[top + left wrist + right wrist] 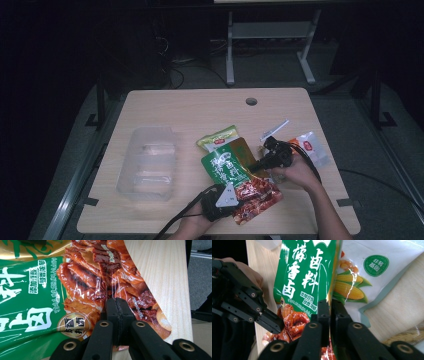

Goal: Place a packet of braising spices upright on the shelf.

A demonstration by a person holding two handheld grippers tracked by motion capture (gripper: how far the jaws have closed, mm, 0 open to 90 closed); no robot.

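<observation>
A green pouch with a red meat picture [235, 175] is held a little above the wooden table [190, 107]. My left gripper [238, 199] grips its lower red end. In the left gripper view the jaws [117, 304] are shut on the pouch's [37, 302] edge. My right gripper [252, 167] comes in from the right and pinches the pouch's side. In the right gripper view those jaws [329, 305] are closed on the green pouch's [304, 272] edge, and the left gripper [271, 325] bites its red part.
A clear plastic tray [148, 165] stands at the table's left. Other packets lie behind the pouch: a yellow-green one [217, 138], a gold one [246, 150], a white-orange one [310, 147]. A white corn packet [358, 277] lies under the pouch. A cable hole [251, 101] is at the back.
</observation>
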